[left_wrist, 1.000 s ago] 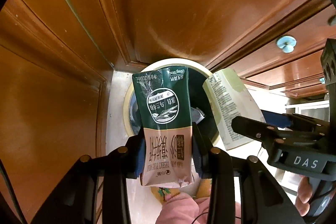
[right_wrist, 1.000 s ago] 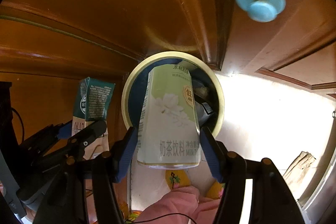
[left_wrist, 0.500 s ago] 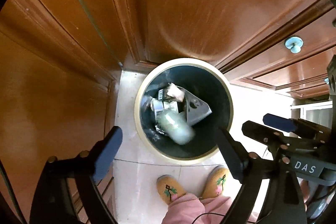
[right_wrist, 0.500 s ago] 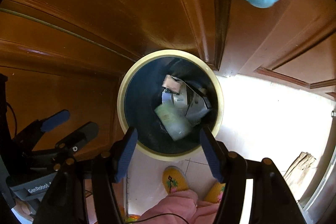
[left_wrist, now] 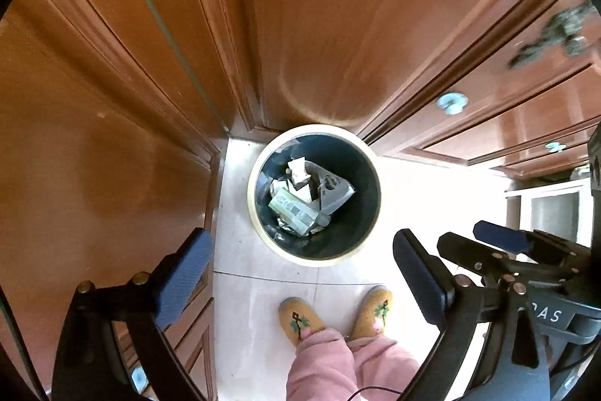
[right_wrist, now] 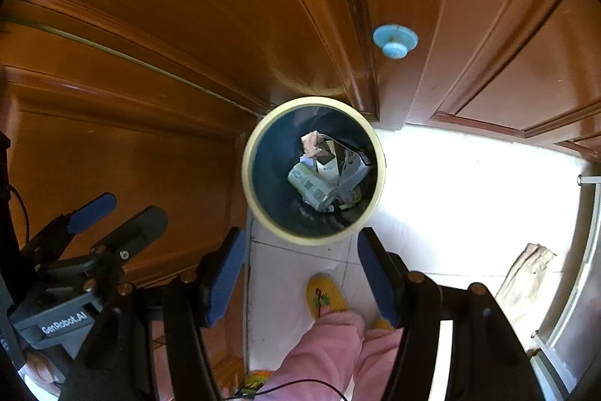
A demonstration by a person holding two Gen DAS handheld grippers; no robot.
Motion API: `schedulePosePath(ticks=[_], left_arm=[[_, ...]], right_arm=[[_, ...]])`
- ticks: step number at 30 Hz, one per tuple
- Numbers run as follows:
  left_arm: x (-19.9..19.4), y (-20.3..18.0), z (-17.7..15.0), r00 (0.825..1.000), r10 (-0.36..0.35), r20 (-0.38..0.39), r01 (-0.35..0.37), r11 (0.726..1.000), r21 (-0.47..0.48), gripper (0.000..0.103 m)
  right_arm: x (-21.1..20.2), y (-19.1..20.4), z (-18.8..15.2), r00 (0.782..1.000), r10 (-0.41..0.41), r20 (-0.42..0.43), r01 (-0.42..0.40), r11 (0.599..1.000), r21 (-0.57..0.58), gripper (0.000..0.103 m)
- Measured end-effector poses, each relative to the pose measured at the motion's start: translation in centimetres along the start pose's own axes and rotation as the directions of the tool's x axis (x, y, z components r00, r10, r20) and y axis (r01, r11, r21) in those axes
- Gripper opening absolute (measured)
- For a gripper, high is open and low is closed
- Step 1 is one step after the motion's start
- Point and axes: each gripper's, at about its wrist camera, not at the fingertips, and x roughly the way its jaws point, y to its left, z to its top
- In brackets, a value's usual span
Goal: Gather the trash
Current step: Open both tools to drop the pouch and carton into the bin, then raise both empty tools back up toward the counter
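A: Start at the left; what do you see?

B: The left gripper (left_wrist: 300, 273) stands wide apart with nothing between its pads; its jaws have just been opening, and the dark green carton it pinched a second ago is gone from them.

A: And in the middle?

B: The bin (left_wrist: 259, 224) sits on the pale floor in the corner of the wooden cabinets (left_wrist: 338, 25); inside lies a heap of cartons (left_wrist: 296, 209), a pale green one uppermost; I think the dark green one is under it, though the heap is too jumbled to be sure.

A: The right side?

B: The right gripper (right_wrist: 300, 273) is released too, pads parted around bare air; the pale carton it carried a second ago is down in the bin (right_wrist: 248, 175). Both grippers look higher above the rim than before.

A: So this round is done?

B: I judge both drops landed; both grippers are free for more trash, if any is left.
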Motion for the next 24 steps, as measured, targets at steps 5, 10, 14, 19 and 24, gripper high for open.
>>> schedulePosePath(ticks=[5,10,14,19,24], left_arm=[[-5.6,-1.3,0.0,1.000,0.012,0.017,-0.012,1.000,0.010,0.100],[-11.3,-2.6,0.1,0.999,0.029,0.033,-0.030,0.999,0.040,0.100],[-16.0,-3.4,0.0,0.998,0.025,0.051,-0.028,0.998,0.053,0.100],[-21.5,-4.7,-0.1,0.997,0.022,0.077,-0.027,0.997,0.067,0.100],[-26.5,-6.0,0.2,0.991,0.036,0.130,-0.048,0.994,0.097,0.100]], right_arm=[[-4.7,1.1,-0.6,1.000,0.016,0.006,-0.016,1.000,0.005,0.062],[-9.8,2.2,-1.2,0.999,0.021,0.025,-0.020,1.000,-0.005,0.062],[-13.6,3.0,-1.5,0.999,0.025,0.042,-0.025,1.000,-0.011,0.062],[-18.8,4.1,-1.9,0.996,0.017,0.087,-0.014,0.999,-0.038,0.062],[-23.9,5.0,-2.6,0.989,0.006,0.147,0.003,0.998,-0.061,0.062]])
